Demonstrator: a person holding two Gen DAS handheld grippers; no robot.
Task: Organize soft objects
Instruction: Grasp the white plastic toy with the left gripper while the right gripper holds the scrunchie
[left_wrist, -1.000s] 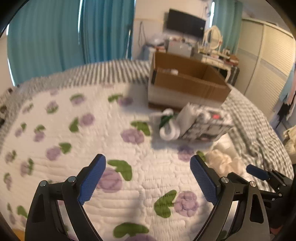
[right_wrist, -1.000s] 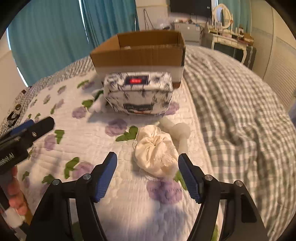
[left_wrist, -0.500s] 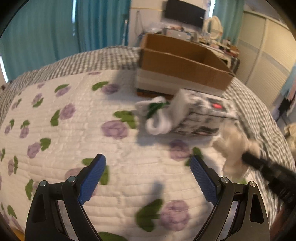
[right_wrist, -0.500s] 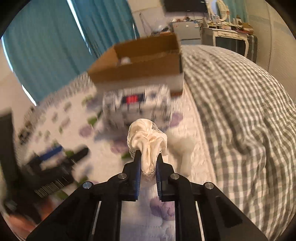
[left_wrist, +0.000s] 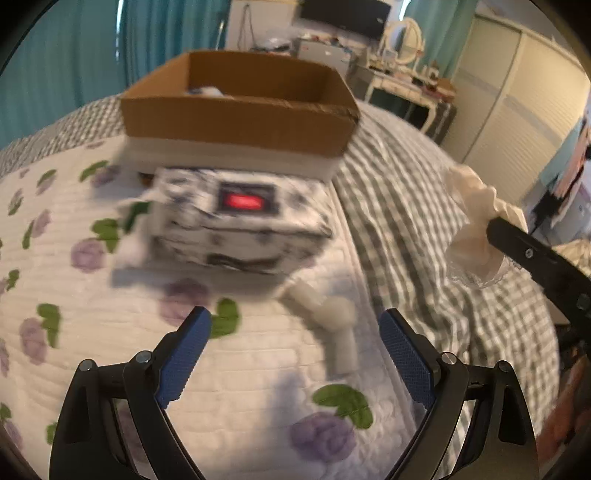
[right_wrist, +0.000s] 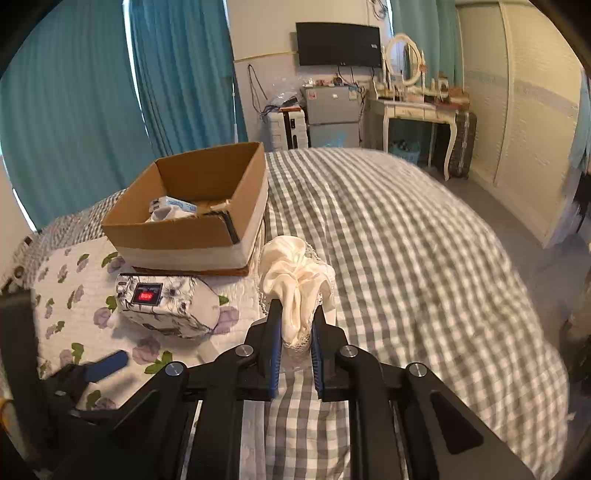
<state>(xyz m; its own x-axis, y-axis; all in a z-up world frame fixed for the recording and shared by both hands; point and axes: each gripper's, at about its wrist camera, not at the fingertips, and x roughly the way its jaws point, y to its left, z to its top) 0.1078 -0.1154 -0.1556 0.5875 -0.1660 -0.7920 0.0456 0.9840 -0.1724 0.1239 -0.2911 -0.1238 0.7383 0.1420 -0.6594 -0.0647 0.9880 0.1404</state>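
Observation:
My right gripper (right_wrist: 295, 332) is shut on a cream fabric scrunchie (right_wrist: 295, 280) and holds it up above the bed; the scrunchie also shows in the left wrist view (left_wrist: 476, 218) at the right. My left gripper (left_wrist: 295, 347) is open and empty, low over the floral quilt (left_wrist: 92, 314). A white soft roll (left_wrist: 332, 325) lies just ahead of it. A floral pouch with a red label (left_wrist: 240, 218) lies in front of an open cardboard box (left_wrist: 240, 103), which also shows in the right wrist view (right_wrist: 192, 214) with white items inside.
A grey checked blanket (right_wrist: 424, 258) covers the right of the bed. A white-and-green soft item (left_wrist: 133, 218) sits left of the pouch. Teal curtains, a fridge (right_wrist: 332, 114) and a dressing table (right_wrist: 417, 110) stand beyond the bed.
My right gripper closed on the scrunchie and lifted it off the quilt, rising and swinging right. My left gripper moved forward and right toward the pouch and white roll.

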